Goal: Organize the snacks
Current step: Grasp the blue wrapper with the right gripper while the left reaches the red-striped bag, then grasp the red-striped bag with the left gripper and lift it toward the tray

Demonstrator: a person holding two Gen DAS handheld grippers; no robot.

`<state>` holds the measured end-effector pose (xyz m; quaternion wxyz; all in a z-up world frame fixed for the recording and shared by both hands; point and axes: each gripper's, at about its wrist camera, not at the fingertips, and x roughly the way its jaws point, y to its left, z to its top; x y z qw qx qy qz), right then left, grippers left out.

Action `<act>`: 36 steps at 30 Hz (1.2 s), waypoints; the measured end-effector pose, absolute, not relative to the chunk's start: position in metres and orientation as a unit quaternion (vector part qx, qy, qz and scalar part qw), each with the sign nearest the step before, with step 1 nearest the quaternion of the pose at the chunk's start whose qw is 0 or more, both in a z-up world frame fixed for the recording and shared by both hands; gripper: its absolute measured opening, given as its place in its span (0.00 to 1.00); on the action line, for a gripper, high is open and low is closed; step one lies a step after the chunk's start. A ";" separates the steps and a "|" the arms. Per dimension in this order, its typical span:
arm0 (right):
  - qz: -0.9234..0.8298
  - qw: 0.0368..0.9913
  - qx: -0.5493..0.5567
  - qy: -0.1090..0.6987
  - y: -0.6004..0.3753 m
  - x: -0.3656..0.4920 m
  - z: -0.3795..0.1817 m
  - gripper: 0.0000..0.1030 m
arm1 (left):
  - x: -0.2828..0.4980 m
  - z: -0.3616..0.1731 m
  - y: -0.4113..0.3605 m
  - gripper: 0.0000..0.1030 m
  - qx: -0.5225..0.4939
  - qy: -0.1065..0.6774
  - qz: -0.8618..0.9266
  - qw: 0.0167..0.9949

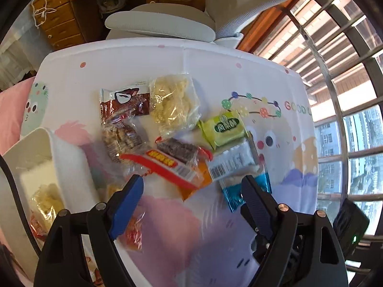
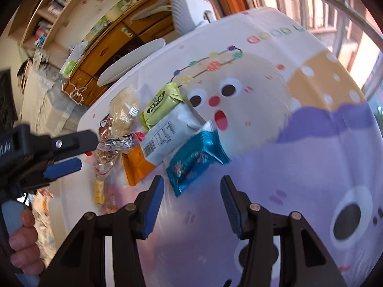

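Two hand-held grippers hang over a snack pile on a bench draped in a cartoon-print cloth (image 2: 311, 167). The left hand-held gripper (image 1: 191, 189) stands wide with nothing between its blue pads, hovering above the near edge of the pile. The right hand-held gripper (image 2: 191, 191) is parted more narrowly, also empty, just short of a teal foil packet (image 2: 196, 157).

About nine packets lie heaped together mid-bench: one teal, one white with a barcode (image 1: 233, 165), one green (image 1: 222, 129), one orange (image 2: 137, 167), one red-and-yellow wrapper (image 1: 165, 166), one dark bar in clear film (image 1: 178, 149), one clear bag of pale puffed pieces (image 1: 173, 102), one brown pouch (image 1: 124, 102) and one clear bag of brown pieces (image 1: 122, 138). Most overlap, so the count is rough.

One white bin (image 1: 67, 167) sits left of the pile, holding at least one pale bag (image 1: 46, 201); its contents are partly cut off. Small sweets near the left pads are blurred. A hand (image 2: 21, 241) grips the left tool's handle at the right view's edge.
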<state>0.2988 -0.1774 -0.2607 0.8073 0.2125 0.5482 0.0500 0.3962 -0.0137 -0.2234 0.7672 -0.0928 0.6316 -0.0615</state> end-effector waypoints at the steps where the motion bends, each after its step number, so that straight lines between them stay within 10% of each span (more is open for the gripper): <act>1: 0.050 0.811 0.204 0.547 -0.176 0.301 -0.262 0.48 | 0.398 -0.225 -0.014 0.81 -0.094 0.630 -0.057 0.769; 14: 0.056 0.855 0.092 0.507 -0.152 0.314 -0.267 0.48 | 0.418 -0.263 -0.009 0.80 -0.124 0.634 -0.005 0.764; 23: 0.056 0.870 0.082 0.483 -0.149 0.315 -0.268 0.48 | 0.422 -0.271 0.003 0.58 -0.155 0.630 0.019 0.761; 36: 0.069 0.872 0.071 0.480 -0.153 0.314 -0.269 0.21 | 0.416 -0.269 0.006 0.47 -0.166 0.620 0.027 0.766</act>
